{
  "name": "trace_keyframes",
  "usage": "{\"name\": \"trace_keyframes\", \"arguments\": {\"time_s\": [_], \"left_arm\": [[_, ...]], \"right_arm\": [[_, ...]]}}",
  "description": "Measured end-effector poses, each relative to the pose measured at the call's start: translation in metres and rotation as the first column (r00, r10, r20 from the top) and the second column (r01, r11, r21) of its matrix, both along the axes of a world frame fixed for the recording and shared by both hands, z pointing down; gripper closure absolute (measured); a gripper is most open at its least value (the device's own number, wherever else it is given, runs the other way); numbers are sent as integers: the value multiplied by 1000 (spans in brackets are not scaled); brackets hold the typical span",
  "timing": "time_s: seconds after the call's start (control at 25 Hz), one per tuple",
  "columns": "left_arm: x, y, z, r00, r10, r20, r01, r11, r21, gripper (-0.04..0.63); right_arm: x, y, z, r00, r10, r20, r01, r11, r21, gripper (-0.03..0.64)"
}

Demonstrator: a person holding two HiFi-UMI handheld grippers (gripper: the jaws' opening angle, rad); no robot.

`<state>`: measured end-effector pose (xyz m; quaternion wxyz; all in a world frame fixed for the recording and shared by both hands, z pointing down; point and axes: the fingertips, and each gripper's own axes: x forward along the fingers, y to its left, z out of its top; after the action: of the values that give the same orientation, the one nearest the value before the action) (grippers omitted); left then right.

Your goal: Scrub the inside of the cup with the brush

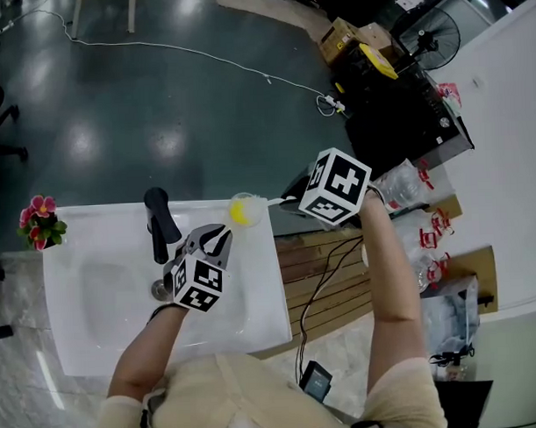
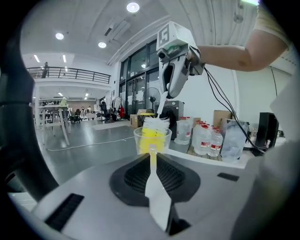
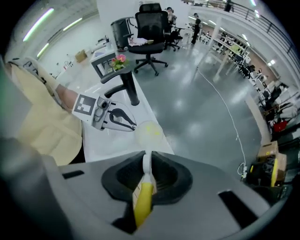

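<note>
My left gripper (image 2: 152,157) is shut on the rim of the clear cup (image 2: 151,137), and only its own view shows white bristles rising above that rim. My right gripper (image 3: 145,161) is clamped on the handle of the yellow-and-white brush (image 3: 142,194), pointing down at the cup. The head view places the cup at the far right corner of the white sink (image 1: 97,346), near a black faucet (image 1: 159,223), with glossy grey floor (image 1: 159,98) beyond.
</note>
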<state>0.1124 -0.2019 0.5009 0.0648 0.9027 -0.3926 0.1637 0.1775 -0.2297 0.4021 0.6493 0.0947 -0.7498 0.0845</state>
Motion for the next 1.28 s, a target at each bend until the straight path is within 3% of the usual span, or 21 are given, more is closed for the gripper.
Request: {"name": "trace_keyframes", "arguments": {"time_s": [0.12,0.28,0.48,0.68,0.84,1.04,1.28], "left_arm": [[-1,0,0,1000,-8,4,8,1000,0,549],[0,0,1,1000,-18,10,18,1000,0,549],[0,1,2,999,-22,26,22,1000,10,549],[0,1,3,999,-28,41,27,1000,15,549],[0,0,2,998,-26,50,26,1000,8,549],[1,-1,1,998,-28,52,28,1000,-6,549],[0,-2,2,998,-27,62,27,1000,2,549]], "right_arm": [[6,5,2,997,41,62,-41,999,6,569],[10,18,7,998,24,61,-30,995,99,569],[6,38,13,1000,-9,1,8,973,230,569],[1,49,17,991,-81,-106,110,944,310,569],[-7,52,19,976,-127,-179,181,926,333,569],[-13,50,18,960,-162,-230,229,924,305,569],[-24,43,15,903,-271,-335,367,889,272,569]]}}
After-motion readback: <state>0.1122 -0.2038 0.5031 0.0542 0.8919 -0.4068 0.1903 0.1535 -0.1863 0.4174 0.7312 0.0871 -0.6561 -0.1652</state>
